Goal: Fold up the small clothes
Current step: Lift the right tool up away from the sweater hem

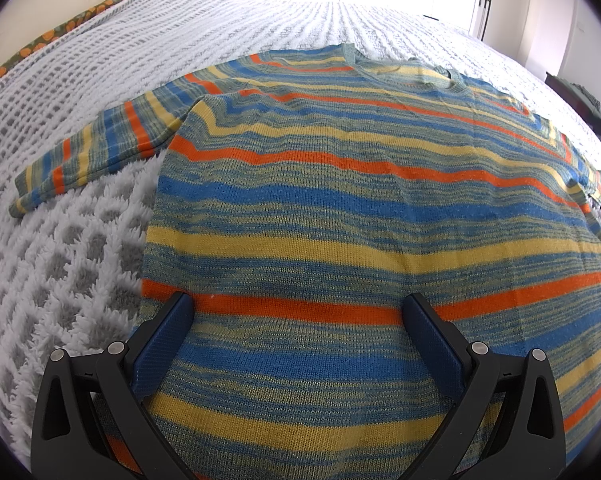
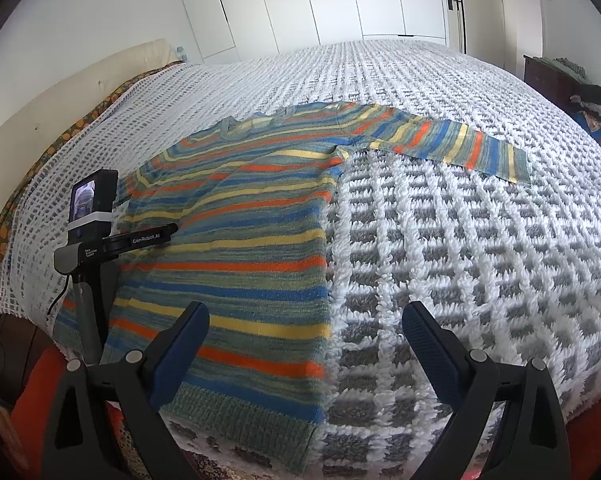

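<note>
You are holding the left gripper (image 1: pixel 298 312) low over the sweater (image 1: pixel 340 216), its two blue ribbed pads (image 1: pixel 162 350) spread wide and pinching nothing; its black arms are hanging above the hem end of the knit. You are holding the right gripper (image 2: pixel 304 320) with jaws spread as well, one pad (image 2: pixel 180 344) over the sweater's near right corner and the other over bare blanket (image 2: pixel 480 248).

The one sweater is lying flat, front up, near the blanket's near edge, its ribbed grey-green hem (image 2: pixel 236 412) closest to you. It is a fine knit in blue, yellow, orange and mottled green stripes. Its two sleeves are lying out sideways toward the blanket's side edges: one sleeve (image 1: pixel 92 152) in the left view, the other sleeve (image 2: pixel 452 144) in the right view. The collar (image 2: pixel 236 128) is pointing toward the far edge.

The blanket is fluffy white with a grey grid of sunken squares. In the right view the left gripper's body is showing over the sweater's left side. Beyond the far edge, white flat cupboard doors (image 2: pixel 340 0) are standing.
</note>
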Available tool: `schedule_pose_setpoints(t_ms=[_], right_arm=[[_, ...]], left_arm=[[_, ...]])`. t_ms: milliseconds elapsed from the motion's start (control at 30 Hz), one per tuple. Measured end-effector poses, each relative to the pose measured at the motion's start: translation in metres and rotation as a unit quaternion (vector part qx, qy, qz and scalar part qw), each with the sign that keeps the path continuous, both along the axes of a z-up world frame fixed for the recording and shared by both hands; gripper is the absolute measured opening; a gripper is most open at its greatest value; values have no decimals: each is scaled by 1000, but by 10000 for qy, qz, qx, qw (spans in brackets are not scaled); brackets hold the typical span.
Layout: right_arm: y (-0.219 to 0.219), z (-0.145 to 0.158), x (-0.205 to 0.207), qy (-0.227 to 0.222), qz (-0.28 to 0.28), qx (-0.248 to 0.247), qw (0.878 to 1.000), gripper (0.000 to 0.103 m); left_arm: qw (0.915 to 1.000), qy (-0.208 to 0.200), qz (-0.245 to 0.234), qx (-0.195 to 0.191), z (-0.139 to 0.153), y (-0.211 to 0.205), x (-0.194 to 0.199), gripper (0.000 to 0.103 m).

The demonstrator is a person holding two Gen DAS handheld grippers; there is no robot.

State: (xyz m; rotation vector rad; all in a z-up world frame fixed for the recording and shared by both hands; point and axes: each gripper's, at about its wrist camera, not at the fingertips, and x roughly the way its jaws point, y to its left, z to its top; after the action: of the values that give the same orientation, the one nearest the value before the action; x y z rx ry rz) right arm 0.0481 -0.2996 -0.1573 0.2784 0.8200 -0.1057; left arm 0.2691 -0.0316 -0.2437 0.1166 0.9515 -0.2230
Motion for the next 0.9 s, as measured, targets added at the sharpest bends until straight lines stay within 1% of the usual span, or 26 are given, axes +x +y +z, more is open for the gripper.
schedule_pose_setpoints(t_ms=[233,900], right_arm=[[3,3,-1,-81,26,-71,9999,96],[3,4,-1,-79,14,-68,9999,96]], left_arm=[[10000,0,1,0,0,0,0,103],[10000,0,3,0,0,0,0,103]])
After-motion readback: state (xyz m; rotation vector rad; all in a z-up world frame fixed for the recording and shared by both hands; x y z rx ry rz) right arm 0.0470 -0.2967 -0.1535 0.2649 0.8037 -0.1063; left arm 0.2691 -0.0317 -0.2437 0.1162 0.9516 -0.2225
